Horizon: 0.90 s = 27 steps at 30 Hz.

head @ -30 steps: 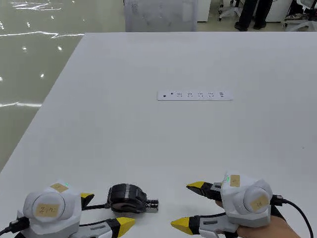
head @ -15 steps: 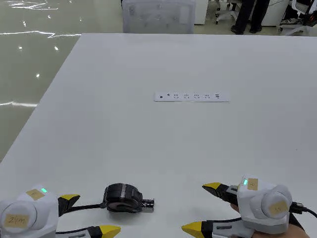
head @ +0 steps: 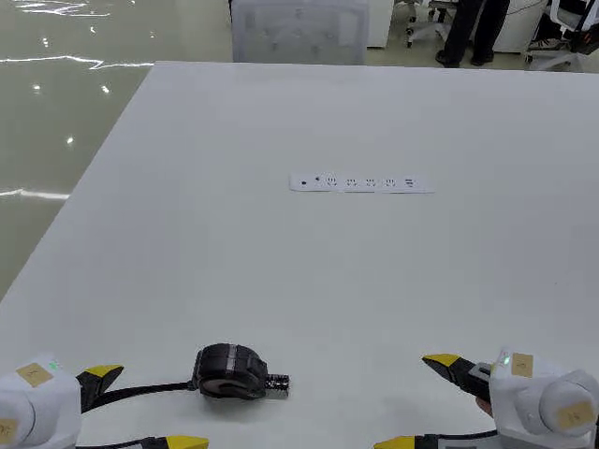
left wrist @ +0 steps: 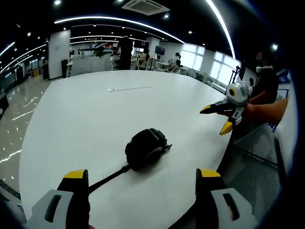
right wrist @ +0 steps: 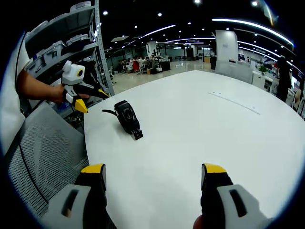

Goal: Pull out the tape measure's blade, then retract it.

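A black tape measure [head: 230,371] lies on the white table [head: 309,262] near its front edge, its blade tip pointing right and a black strap trailing left. It also lies ahead of the left gripper's jaws as the tape measure [left wrist: 146,147], and far left in the right gripper view as the tape measure [right wrist: 127,114]. My left gripper [head: 140,407] is open at the bottom left, just behind the strap. My right gripper [head: 421,402] is open at the bottom right, well apart from the tape. Nothing is held.
A white power strip [head: 360,182] lies flat mid-table. A translucent bin [head: 299,31] stands past the far edge. A grey mesh chair seat [right wrist: 43,152] sits below the table's front edge. People stand in the background.
Both grippers have drawn back toward me and apart, away from the tape measure. The tape measure stays put on the table; the head camera shifted slightly.
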### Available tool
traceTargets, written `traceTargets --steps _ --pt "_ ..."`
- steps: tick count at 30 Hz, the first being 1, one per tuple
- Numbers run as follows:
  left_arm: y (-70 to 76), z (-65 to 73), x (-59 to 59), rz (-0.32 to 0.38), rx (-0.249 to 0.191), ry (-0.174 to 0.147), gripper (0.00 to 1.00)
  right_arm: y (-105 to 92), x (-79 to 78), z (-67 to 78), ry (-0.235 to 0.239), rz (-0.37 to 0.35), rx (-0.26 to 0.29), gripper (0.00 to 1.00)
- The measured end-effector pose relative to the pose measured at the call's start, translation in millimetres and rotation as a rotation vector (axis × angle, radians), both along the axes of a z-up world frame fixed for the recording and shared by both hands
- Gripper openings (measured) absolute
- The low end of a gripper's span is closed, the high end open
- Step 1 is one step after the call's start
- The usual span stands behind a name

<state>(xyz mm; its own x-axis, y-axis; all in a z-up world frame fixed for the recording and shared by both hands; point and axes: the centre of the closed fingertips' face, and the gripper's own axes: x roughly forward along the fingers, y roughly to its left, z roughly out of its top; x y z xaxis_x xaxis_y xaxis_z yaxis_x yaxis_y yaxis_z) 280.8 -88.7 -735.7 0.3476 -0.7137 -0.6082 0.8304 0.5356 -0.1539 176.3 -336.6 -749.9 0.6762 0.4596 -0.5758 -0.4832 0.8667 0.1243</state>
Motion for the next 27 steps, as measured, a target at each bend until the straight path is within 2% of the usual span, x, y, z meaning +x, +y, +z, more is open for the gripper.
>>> traceTargets --steps 2,9,16,20,27 --pt "2.0 -0.9 -1.4 0.003 0.001 0.004 0.91 -5.1 -4.8 -0.1 0.002 -0.016 -0.005 0.83" --pt "9.5 -7.0 -9.6 -0.04 0.05 -0.02 0.93 -18.1 -16.8 -2.4 0.02 -0.054 -0.01 0.89" --pt "12.2 -1.6 -6.0 -0.012 0.018 -0.004 0.95 -24.3 -23.0 -0.3 0.022 -0.071 -0.022 0.92" --pt "14.7 -2.8 -5.5 -0.005 0.033 -0.006 0.95 -26.3 -25.2 -0.7 0.023 -0.081 -0.024 0.92" --pt "15.8 -3.6 -7.0 -0.006 0.031 0.001 0.95 -27.5 -29.5 -3.2 0.026 -0.087 -0.025 0.93"
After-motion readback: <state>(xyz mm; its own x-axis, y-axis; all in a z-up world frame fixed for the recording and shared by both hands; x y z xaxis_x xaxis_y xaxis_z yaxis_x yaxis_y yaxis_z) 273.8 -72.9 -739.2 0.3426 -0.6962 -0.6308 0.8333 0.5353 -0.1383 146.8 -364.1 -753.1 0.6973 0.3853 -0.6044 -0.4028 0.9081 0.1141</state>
